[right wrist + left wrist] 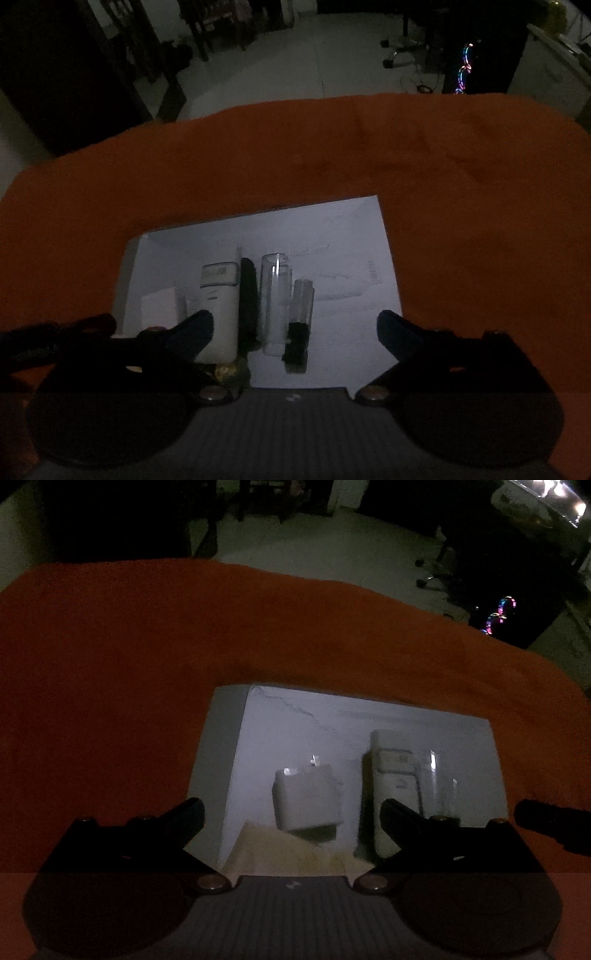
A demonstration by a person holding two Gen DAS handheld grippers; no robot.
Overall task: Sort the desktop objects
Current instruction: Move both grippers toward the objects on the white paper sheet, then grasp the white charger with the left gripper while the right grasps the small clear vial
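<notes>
left wrist: left claw (291,814) wide open, empty, above white charger (306,797) | right wrist: right claw (294,328) wide open, empty, above clear tube (275,295)

Dim home office: swivel chair (400,48), glowing computer (463,66).

left wrist: looks forward and down, close over white tray (369,716)
right wrist: same tray (332,229), from its right

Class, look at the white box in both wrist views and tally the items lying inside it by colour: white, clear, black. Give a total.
White: 2 - square white charger plug, long white remote-like device
Clear: 2 - tall clear plastic tube, shorter clear tube with black end
Black: 1 - slim black bar
Total: 5
</notes>
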